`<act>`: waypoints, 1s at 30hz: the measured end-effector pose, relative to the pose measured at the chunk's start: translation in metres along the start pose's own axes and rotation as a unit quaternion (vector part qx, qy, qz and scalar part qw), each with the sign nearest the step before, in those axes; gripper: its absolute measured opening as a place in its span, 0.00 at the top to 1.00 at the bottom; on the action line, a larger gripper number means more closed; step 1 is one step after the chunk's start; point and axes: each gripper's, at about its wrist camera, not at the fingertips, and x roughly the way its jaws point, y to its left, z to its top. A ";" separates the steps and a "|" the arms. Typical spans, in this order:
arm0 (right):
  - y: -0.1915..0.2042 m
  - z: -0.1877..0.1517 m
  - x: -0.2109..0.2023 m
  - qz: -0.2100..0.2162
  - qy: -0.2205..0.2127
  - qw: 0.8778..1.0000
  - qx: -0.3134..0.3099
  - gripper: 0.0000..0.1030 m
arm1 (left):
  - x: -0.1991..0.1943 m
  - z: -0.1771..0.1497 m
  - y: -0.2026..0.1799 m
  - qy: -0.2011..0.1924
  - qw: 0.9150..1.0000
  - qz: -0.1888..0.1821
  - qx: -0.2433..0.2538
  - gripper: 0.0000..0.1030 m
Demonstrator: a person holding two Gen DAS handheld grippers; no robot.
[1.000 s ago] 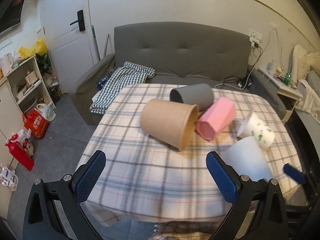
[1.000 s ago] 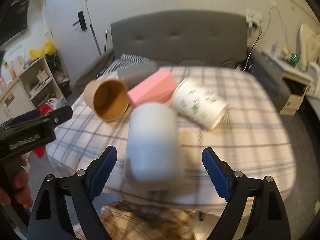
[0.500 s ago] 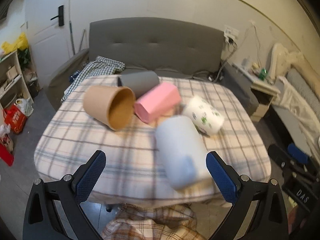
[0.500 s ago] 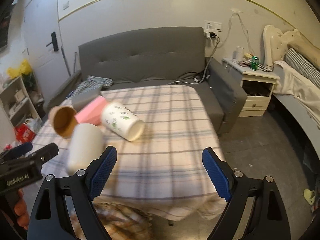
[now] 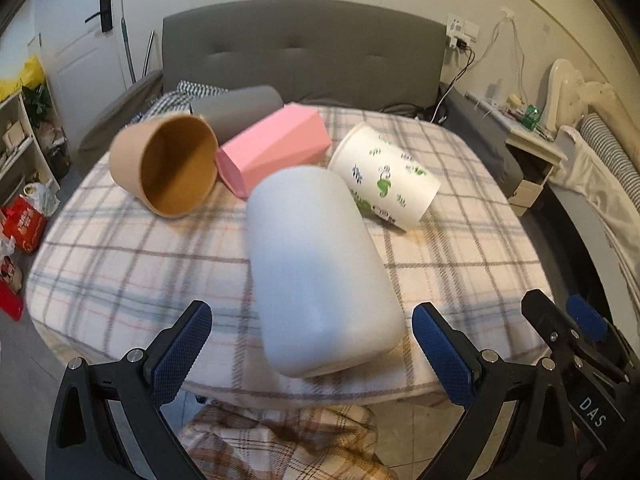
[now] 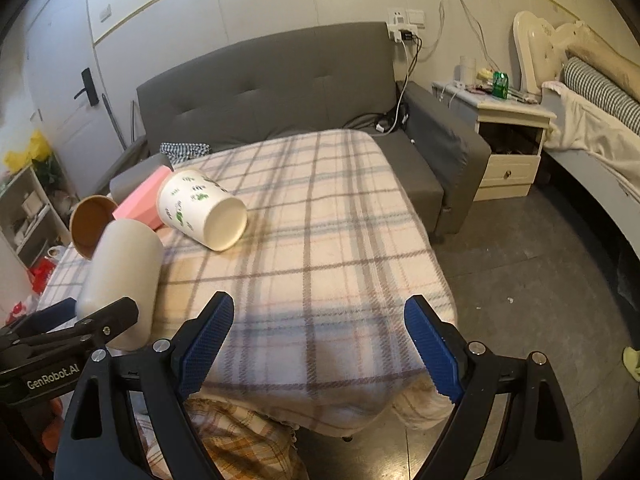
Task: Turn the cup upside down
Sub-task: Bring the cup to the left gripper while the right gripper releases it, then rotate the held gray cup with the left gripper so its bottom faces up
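Observation:
Several cups lie on their sides on the plaid-covered table (image 5: 120, 264). A pale blue-white cup (image 5: 316, 268) lies nearest, its base toward me, between the open fingers of my left gripper (image 5: 312, 344), which is just short of it. Behind it lie a white cup with green prints (image 5: 384, 176), a pink faceted cup (image 5: 276, 148), a brown paper cup (image 5: 168, 164) and a grey cup (image 5: 240, 108). My right gripper (image 6: 316, 344) is open and empty at the table's near right edge. The pale cup (image 6: 120, 276) is at its left.
A grey sofa (image 5: 304, 56) stands behind the table. A white nightstand (image 6: 508, 136) and a bed (image 6: 592, 120) are at the right. Shelves and bags (image 5: 24, 184) are at the left. The plaid cloth hangs over the table's front edge (image 6: 320, 380).
My left gripper has swung right and closer, bringing the pale cup between its fingers. My right gripper has moved away from that cup to the right.

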 end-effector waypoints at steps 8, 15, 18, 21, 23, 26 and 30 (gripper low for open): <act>-0.010 -0.008 0.023 -0.001 0.029 0.999 0.015 0.15 | 0.031 -0.005 0.001 0.031 0.999 -0.010 -0.002 0.02; -0.008 -0.010 0.024 -0.001 0.035 0.999 0.017 0.15 | 0.021 -0.005 0.002 0.028 0.999 -0.025 0.023 0.28; -0.002 -0.009 0.017 -0.001 0.029 1.000 0.009 0.15 | 0.013 -0.004 0.005 0.026 0.999 -0.028 0.029 0.28; 0.004 -0.005 0.009 -0.001 0.022 1.000 0.001 0.15 | 0.002 0.004 0.009 0.022 0.999 -0.034 0.037 0.28; 0.007 -0.003 0.002 0.004 0.014 1.000 0.000 0.15 | -0.007 0.011 0.011 0.016 0.997 -0.043 0.054 0.29; 0.015 0.000 -0.007 0.018 0.002 1.000 -0.004 0.15 | -0.017 0.026 0.016 0.005 0.996 -0.046 0.071 0.30; 0.031 0.005 -0.013 0.019 -0.004 1.000 -0.023 0.15 | -0.022 0.041 0.026 0.002 0.996 -0.048 0.074 0.32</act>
